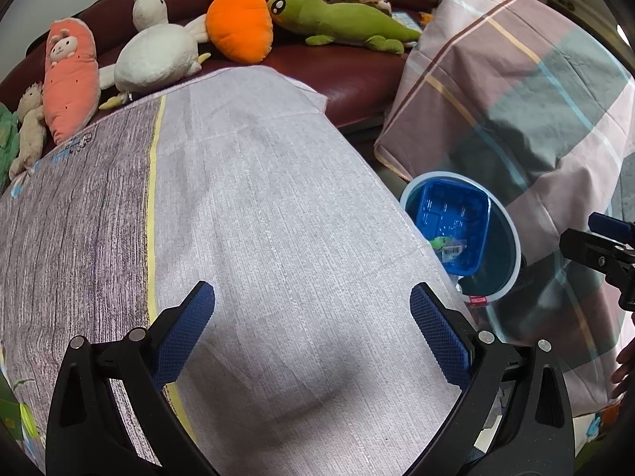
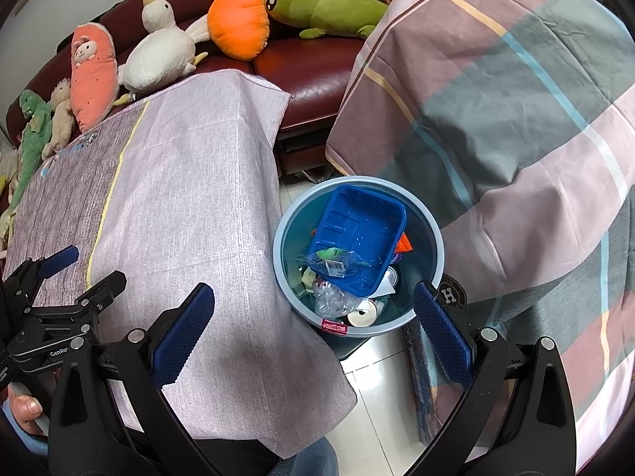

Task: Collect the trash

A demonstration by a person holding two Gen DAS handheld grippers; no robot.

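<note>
A light blue bin (image 2: 430, 234) stands on the floor between the cloth-covered table (image 2: 190, 182) and a plaid-covered block. In it lie a blue plastic tray (image 2: 357, 234), a clear wrapper with a barcode (image 2: 335, 263), crumpled clear plastic (image 2: 333, 301) and can lids. In the left wrist view the bin (image 1: 512, 234) and tray (image 1: 452, 214) show at the table's right edge. My right gripper (image 2: 313, 317) hangs open near the bin's front rim, nothing between its fingers. My left gripper (image 1: 311, 313) is open over the bare cloth (image 1: 278, 198), empty. It also appears as the left gripper (image 2: 75, 273) in the right wrist view.
A dark red sofa (image 2: 317, 63) at the back carries plush toys: an orange carrot (image 2: 238, 25), a white goose (image 2: 158, 55), a green lizard (image 2: 329, 10). A plaid blanket (image 2: 516, 119) covers a bulky shape on the right. White floor tiles (image 2: 381, 388) lie below the bin.
</note>
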